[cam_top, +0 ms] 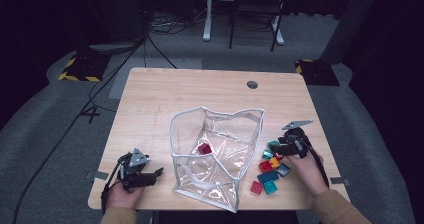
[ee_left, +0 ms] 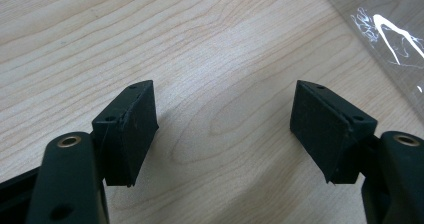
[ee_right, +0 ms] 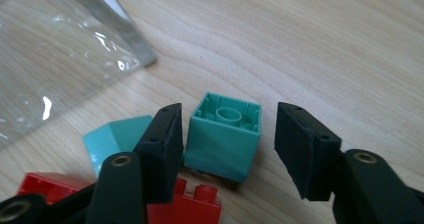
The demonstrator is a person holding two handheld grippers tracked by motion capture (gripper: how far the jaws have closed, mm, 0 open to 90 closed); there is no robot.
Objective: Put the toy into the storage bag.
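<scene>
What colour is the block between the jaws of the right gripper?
Teal green block, clearest in the right gripper view.

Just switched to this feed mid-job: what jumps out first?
The clear plastic bag standing open mid-table, with one dark red block inside. To its right lies a heap of red, teal and yellow blocks, where the right gripper has its jaws around an upside-down teal block, a gap showing on one side. The left gripper sits open over bare table, left of the bag.
</scene>
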